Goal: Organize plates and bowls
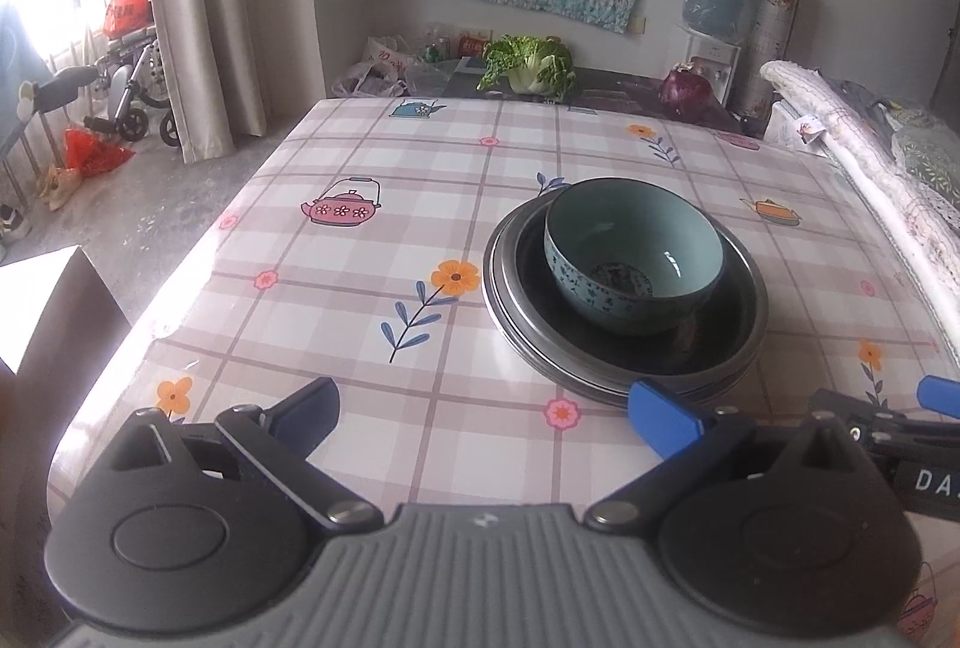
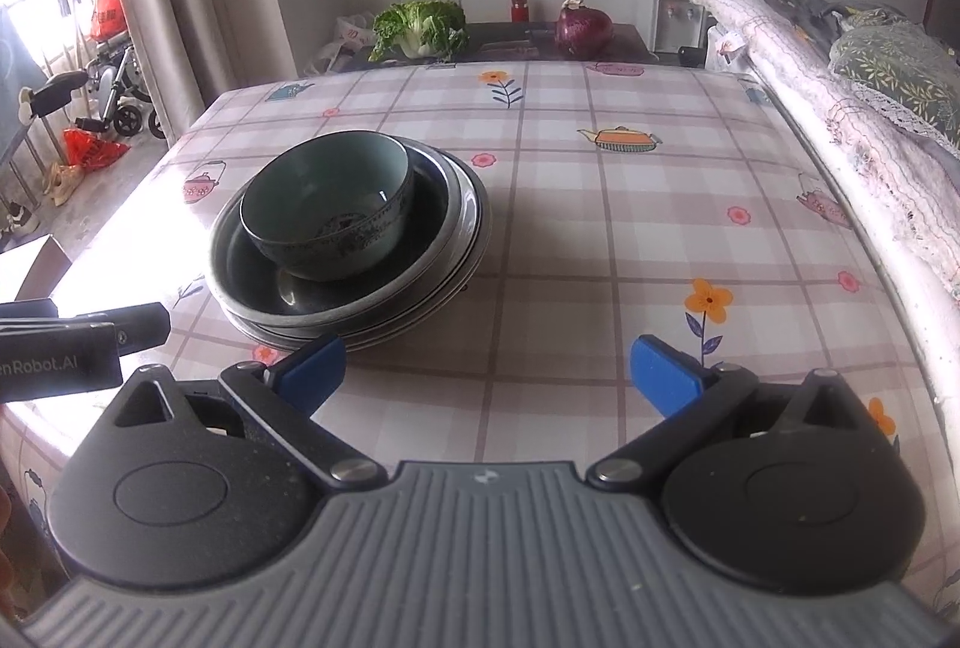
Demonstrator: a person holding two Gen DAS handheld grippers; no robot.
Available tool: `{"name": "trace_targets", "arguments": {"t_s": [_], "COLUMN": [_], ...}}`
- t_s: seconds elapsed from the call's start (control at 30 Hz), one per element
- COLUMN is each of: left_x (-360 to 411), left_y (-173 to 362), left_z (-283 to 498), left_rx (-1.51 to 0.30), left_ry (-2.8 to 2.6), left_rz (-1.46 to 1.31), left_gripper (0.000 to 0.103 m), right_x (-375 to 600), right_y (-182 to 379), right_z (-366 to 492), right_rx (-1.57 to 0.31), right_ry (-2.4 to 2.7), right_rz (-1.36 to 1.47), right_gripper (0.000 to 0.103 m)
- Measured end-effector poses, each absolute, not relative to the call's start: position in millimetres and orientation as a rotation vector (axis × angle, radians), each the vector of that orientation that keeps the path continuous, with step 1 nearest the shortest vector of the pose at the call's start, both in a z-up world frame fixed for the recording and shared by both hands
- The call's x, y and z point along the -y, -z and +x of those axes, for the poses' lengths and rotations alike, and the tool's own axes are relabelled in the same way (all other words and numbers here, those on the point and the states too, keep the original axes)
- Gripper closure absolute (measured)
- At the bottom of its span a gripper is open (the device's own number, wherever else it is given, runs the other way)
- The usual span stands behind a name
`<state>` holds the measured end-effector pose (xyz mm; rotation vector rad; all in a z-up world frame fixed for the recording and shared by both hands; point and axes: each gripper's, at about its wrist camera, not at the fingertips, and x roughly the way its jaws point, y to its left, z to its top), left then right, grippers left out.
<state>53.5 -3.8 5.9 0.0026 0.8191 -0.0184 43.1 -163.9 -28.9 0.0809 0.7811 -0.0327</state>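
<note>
Bowl (image 1: 633, 255) sits nested in the stacked plates (image 1: 624, 348) mid-table, so stacking looks finished or nearly so. Left gripper (image 1: 486, 417) and right gripper (image 2: 486, 375) hover near, both spread and holding nothing. Next probably calls for retreating or lifting; table (image 2: 600, 204) lies open rightward.

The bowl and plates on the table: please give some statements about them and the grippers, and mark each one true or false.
1. The bowl sits on the stacked plates. True.
2. The left gripper is shut on the bowl. False: it is open and holds nothing.
3. The right gripper is open. True.
4. The bowl lies upside down. False: its opening faces up.
5. A cabbage lies beyond the table. True.
</note>
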Motion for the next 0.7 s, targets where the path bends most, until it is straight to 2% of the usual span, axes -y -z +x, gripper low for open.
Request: {"name": "trace_targets", "arguments": {"t_s": [0.7], "left_x": [4.6], "left_y": [-5.4], "left_z": [55.5], "left_rx": [-0.839], "left_ry": [0.027], "left_rz": [0.005], "left_gripper": [0.000], "right_x": [162.6], "right_y": [30.9], "right_z": [45.0], "right_rx": [-0.804], "right_ry": [0.015], "right_rz": [0.103], "right_gripper": [0.001]}}
